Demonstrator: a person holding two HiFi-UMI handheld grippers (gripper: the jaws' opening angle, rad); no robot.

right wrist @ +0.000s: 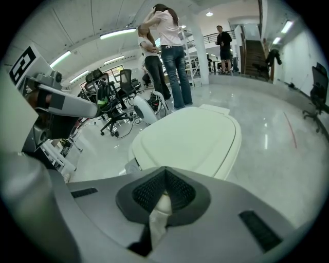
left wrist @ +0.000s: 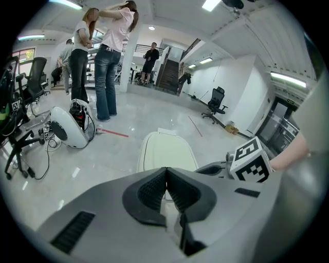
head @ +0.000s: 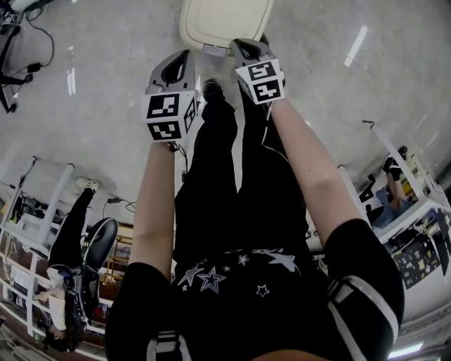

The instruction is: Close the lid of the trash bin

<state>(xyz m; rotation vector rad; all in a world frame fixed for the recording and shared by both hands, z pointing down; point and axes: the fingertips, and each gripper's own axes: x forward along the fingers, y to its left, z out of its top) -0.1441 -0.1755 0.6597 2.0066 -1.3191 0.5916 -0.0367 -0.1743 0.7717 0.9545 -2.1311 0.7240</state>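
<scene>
By the trash bin's near edge, the left gripper (head: 183,60) and the right gripper (head: 246,49) were each clenched tight on nothing, while the cream lid (head: 225,22) lay flat, or nearly flat, across the bin directly ahead of them. If the lid was not quite seated, pressing it with closed tips so close to that edge could skid off the smooth plastic — or shove the bin away over the glossy floor (head: 120,42) instead of shutting it.

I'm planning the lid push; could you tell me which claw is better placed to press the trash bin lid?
Likely the right claw: shut, it sits at the near edge of the trash bin lid. The left claw, also shut, hangs farther back.
</scene>
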